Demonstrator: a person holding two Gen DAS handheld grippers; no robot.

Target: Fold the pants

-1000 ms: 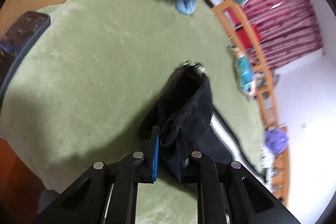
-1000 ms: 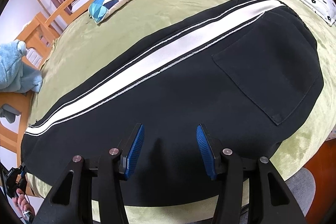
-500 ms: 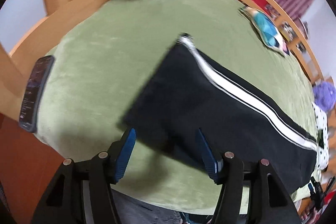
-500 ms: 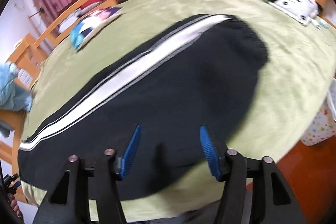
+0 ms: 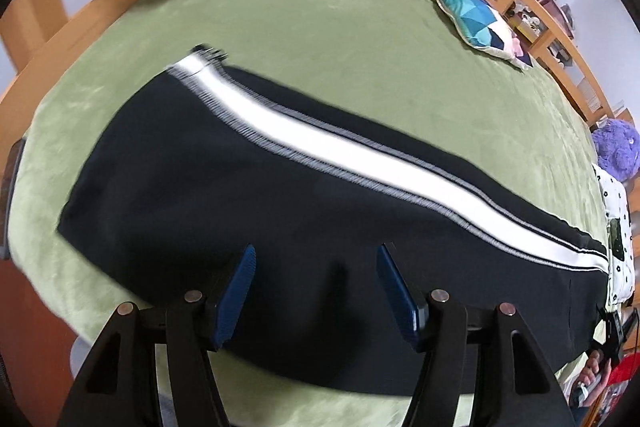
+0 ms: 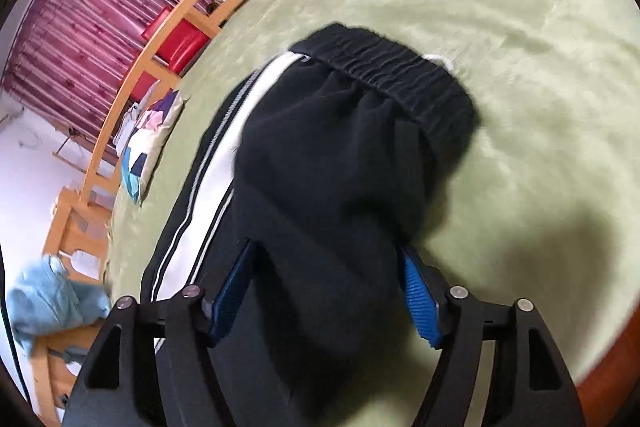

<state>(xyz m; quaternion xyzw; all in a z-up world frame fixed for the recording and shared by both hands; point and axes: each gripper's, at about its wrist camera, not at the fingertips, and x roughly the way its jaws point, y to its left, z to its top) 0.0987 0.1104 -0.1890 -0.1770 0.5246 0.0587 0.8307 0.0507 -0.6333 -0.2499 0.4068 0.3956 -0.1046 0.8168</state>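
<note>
Only partway I'd say: black white-striped fabric pants lie lengthwise across mid-frame on the green bed, cross folds left, left claw spread empty, right claw spread around a bunched waist end.

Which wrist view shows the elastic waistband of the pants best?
The right wrist view: the gathered waistband runs sharp across the far end of the pants. The left wrist view shows the pants lengthwise with the white stripe, but the waistband end lies at the frame edge, indistinct.

There are no words, numbers or signs to read here. The black pants show only a plain white stripe, with no label or brand.
</note>
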